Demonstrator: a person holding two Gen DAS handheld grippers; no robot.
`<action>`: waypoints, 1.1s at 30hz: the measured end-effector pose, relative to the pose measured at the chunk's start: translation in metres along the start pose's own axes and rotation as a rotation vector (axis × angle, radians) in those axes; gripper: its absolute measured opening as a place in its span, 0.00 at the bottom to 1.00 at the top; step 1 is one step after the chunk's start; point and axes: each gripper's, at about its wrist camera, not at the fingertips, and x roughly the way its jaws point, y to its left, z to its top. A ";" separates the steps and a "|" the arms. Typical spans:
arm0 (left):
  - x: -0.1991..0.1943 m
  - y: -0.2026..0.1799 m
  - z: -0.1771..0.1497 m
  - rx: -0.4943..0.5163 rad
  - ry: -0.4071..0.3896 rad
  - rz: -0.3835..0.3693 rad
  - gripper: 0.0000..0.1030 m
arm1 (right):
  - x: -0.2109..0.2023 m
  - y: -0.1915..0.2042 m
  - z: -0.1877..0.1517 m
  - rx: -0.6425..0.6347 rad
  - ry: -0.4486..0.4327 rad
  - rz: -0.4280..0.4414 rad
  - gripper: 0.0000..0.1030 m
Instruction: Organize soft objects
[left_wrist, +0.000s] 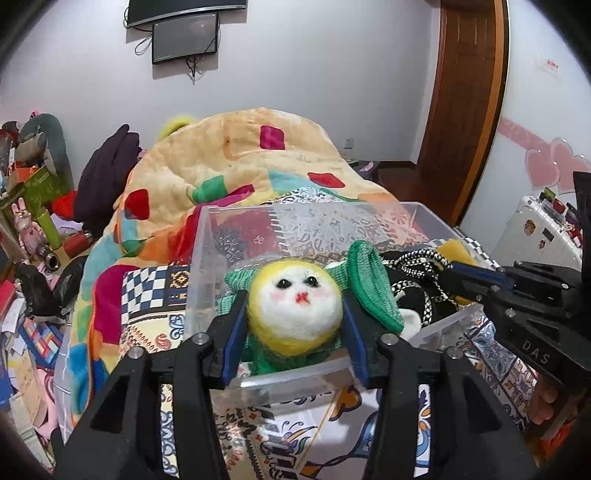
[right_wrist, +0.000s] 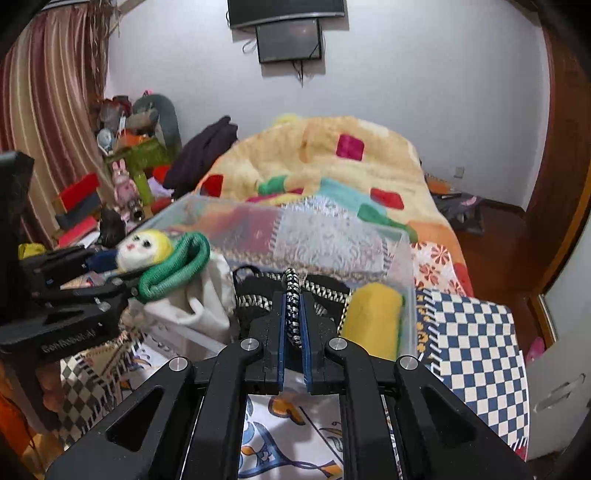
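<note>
My left gripper (left_wrist: 293, 314) is shut on a felt doll (left_wrist: 293, 308) with a white face, yellow head and green knitted leaves, held over the near left part of a clear plastic bin (left_wrist: 306, 221) on the bed. The doll also shows in the right wrist view (right_wrist: 147, 245). My right gripper (right_wrist: 293, 314) is shut on the braided black-and-white rope handle (right_wrist: 291, 295) of a black bag (right_wrist: 258, 295) lying in the bin (right_wrist: 332, 236). A yellow soft item (right_wrist: 373, 314) and a white cloth (right_wrist: 201, 299) lie in the bin too.
The bin stands on a patterned patchwork bedspread (left_wrist: 155, 295). A bunched colourful blanket (left_wrist: 240, 158) lies behind it. Cluttered shelves and toys (left_wrist: 33, 192) fill the left side. A wooden door (left_wrist: 469, 92) and a white suitcase (left_wrist: 543, 229) are at right.
</note>
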 end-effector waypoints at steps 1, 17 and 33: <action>-0.001 0.001 -0.001 0.001 -0.003 0.010 0.55 | 0.001 0.000 -0.001 0.001 0.012 0.010 0.06; -0.070 -0.007 0.000 -0.007 -0.161 -0.018 0.65 | -0.049 0.004 0.008 -0.016 -0.098 0.000 0.43; -0.160 -0.025 -0.001 -0.010 -0.388 -0.026 0.96 | -0.144 0.019 0.015 -0.018 -0.363 0.004 0.68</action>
